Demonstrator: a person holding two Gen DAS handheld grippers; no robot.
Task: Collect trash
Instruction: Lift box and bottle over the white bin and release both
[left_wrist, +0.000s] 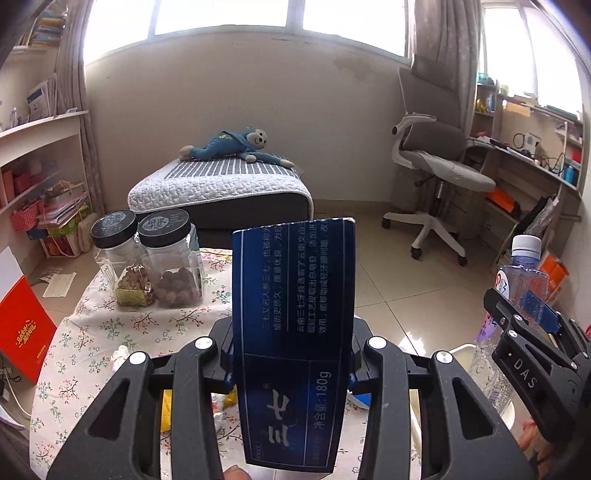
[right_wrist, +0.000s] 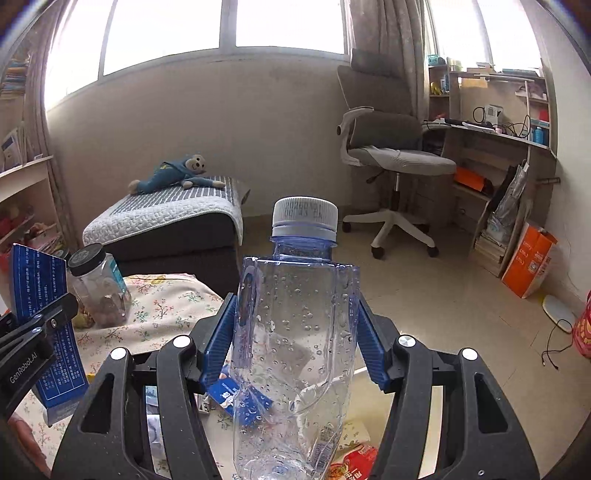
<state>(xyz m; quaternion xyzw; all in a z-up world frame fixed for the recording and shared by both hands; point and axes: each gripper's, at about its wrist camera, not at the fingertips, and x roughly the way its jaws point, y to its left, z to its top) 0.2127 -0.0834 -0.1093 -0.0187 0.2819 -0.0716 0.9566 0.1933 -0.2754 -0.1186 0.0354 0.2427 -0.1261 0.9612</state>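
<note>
Counting from the left: two jars (left_wrist: 147, 254) with black lids stand side by side on the floral cloth (left_wrist: 92, 332), one blue box (left_wrist: 295, 339) sits in the left gripper (left_wrist: 291, 354), and one bottle (right_wrist: 295, 332) sits in the right gripper (right_wrist: 295, 343). Further back are one plush monkey (left_wrist: 236, 146) on a quilted bed (left_wrist: 218, 188) and one office chair (left_wrist: 432, 162) at a desk.

The box is a long, dark blue carton printed with pale Chinese text and a weight mark; it stands upright, its top flap open, above the table. The bottle is clear with a bluish tint, empty, beaded with droplets inside, crumpled toward its base, and closed by a white cap (right_wrist: 305, 216); it too is held upright, over the table's right edge, where a red wrapper (right_wrist: 351, 465) lies below it.

The left gripper's jaws stand fairly narrow, clamped on the box's two long sides. The right gripper's jaws stand wider, their blue pads (right_wrist: 218, 343) pressed against the bottle's flanks. In the left wrist view the right gripper and its bottle show at the far right.
</note>
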